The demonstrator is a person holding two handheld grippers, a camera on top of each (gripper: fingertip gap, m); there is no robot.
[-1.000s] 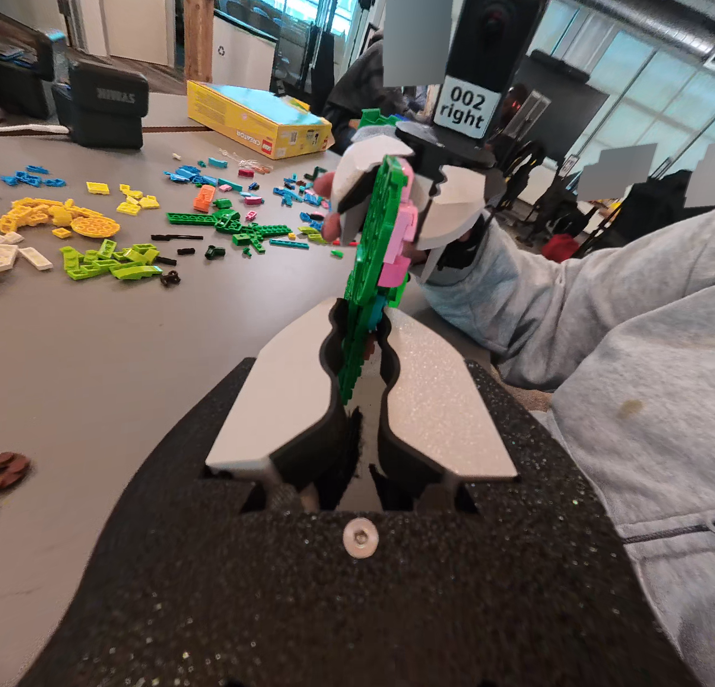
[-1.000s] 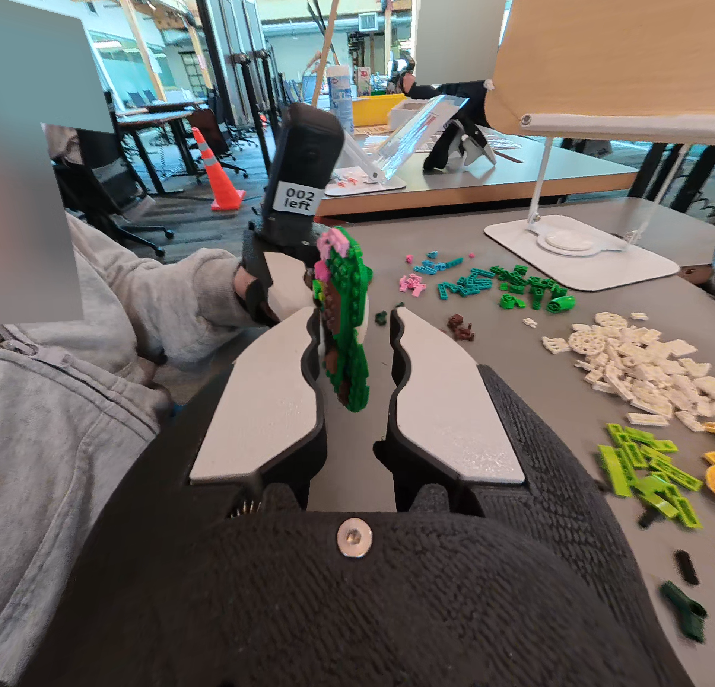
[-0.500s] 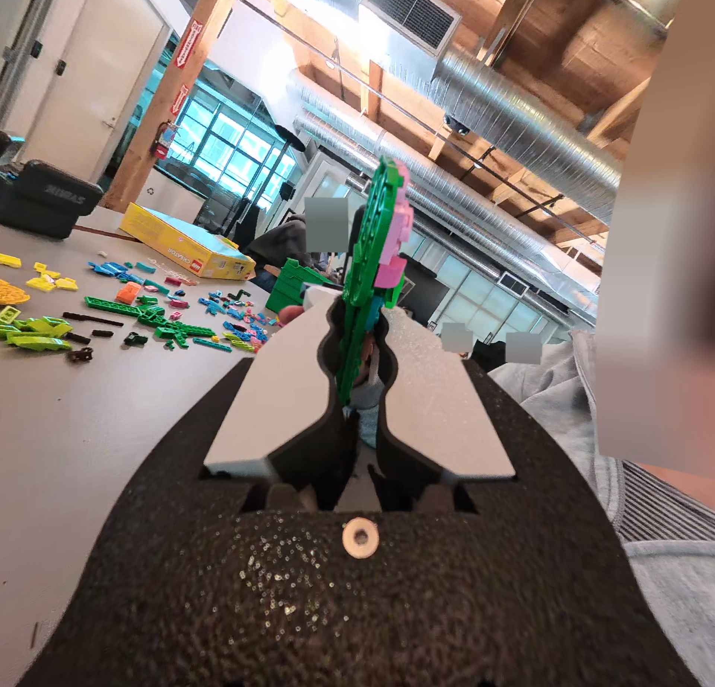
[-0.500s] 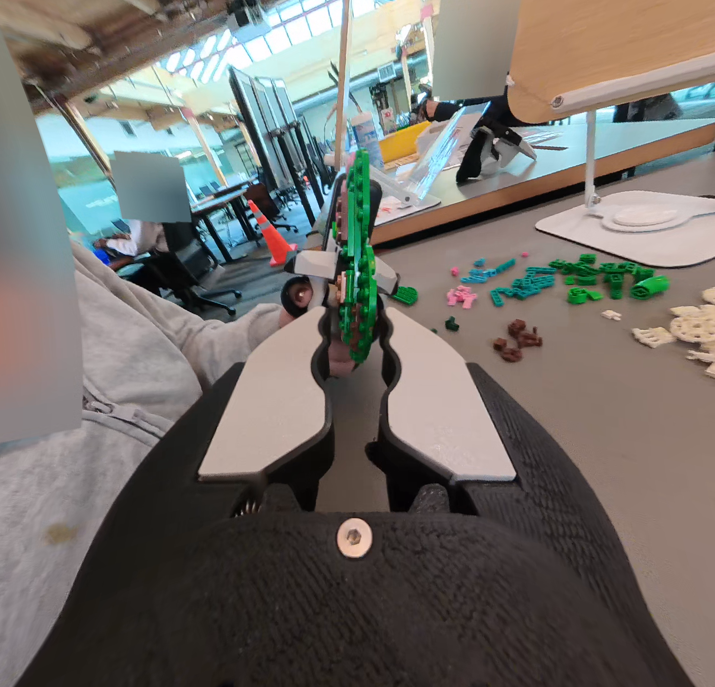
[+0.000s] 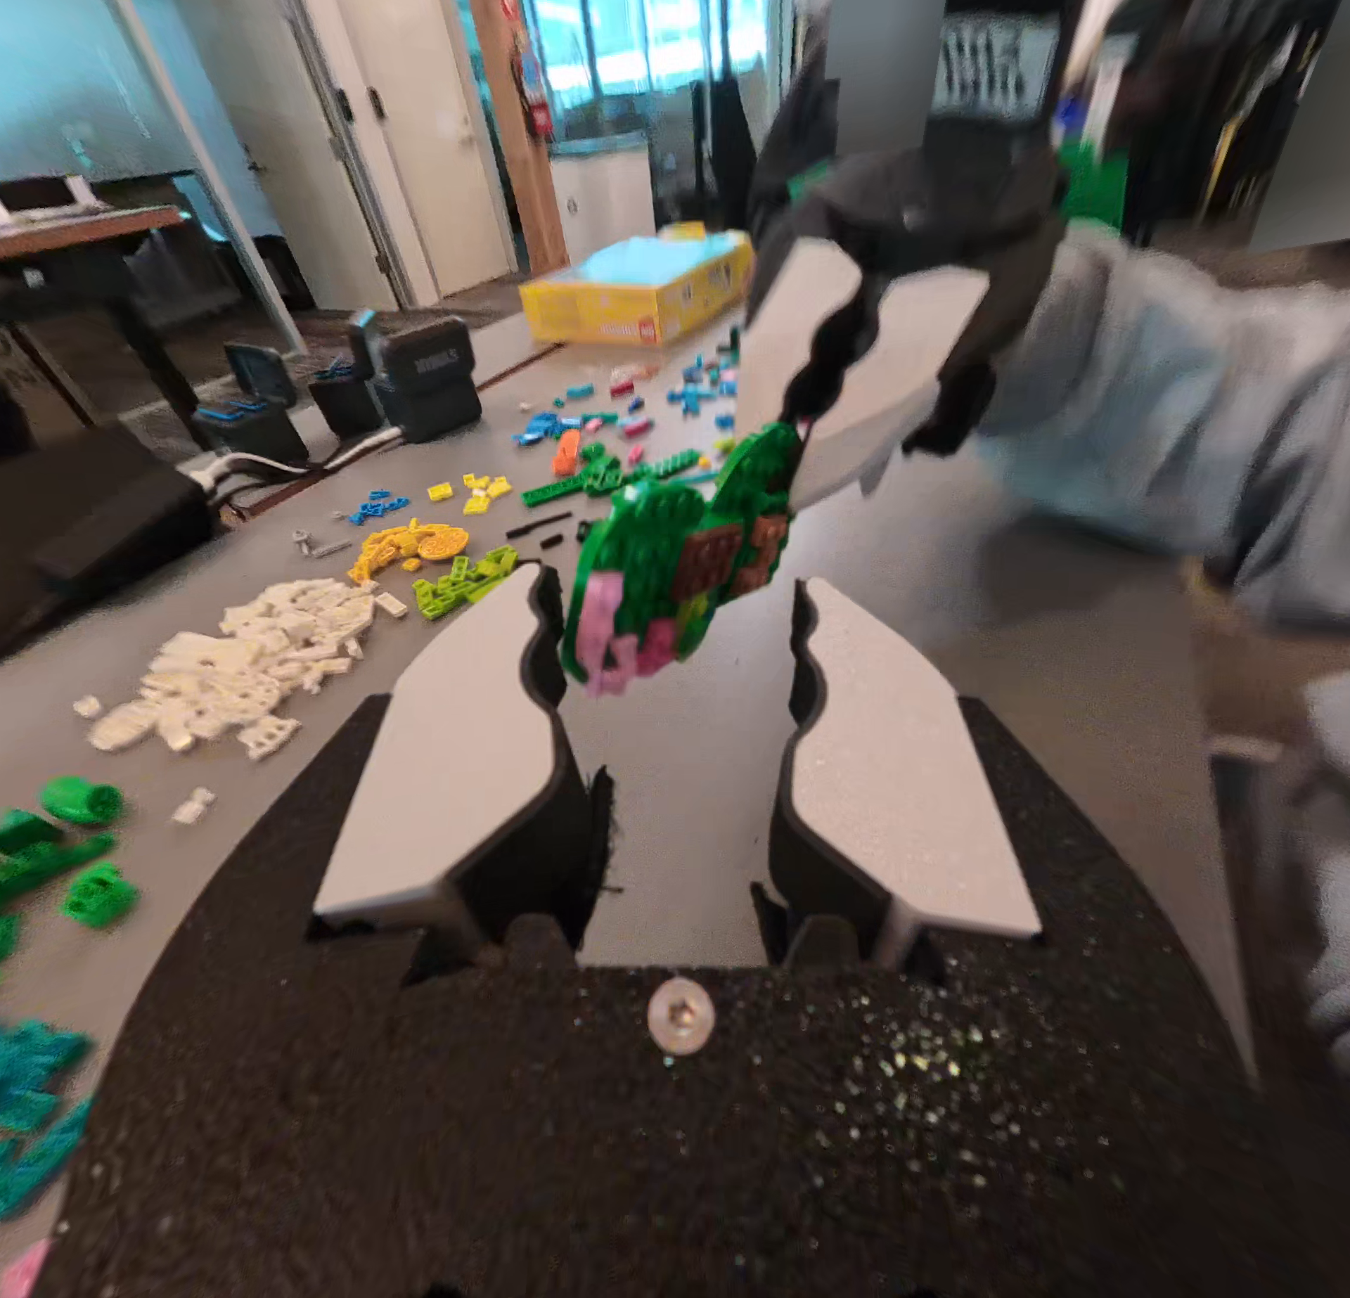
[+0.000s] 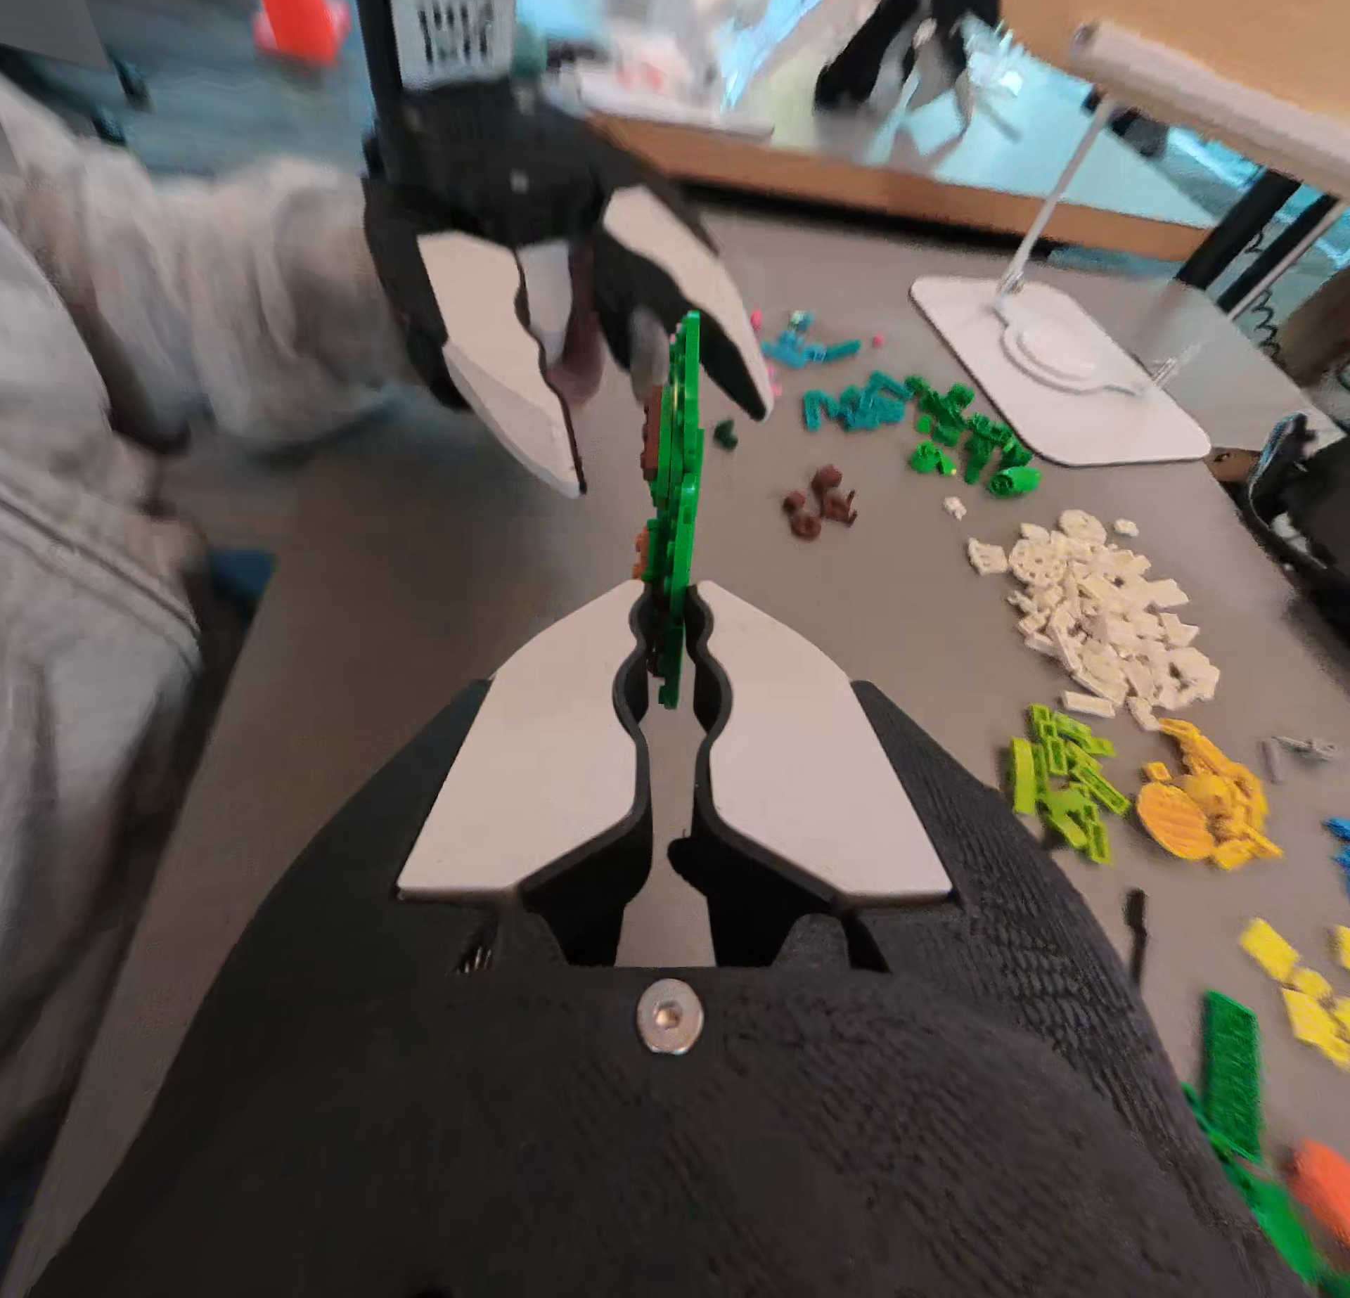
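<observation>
In the left wrist view, the left gripper stood released, its two fingers wide apart above the grey table. A flat green brick model with pink and brown pieces hung in the air between and just beyond the fingertips, close beside the left pad, though blur hid whether it touched. Its far edge at 1 o'clock was pinched in the right gripper. A pile of white pieces lay at 9 o'clock, yellow pieces and lime pieces at 10 o'clock, and a yellow box at 12 o'clock.

In the right wrist view, the right gripper was clenched on the green brick model, both pads pressed against its faces, the model standing on edge toward 12 o'clock. The left gripper hung open beyond it at 12 o'clock. Brown pieces lay at 1 o'clock, white pieces at 3 o'clock, and a white stand base at 2 o'clock.
</observation>
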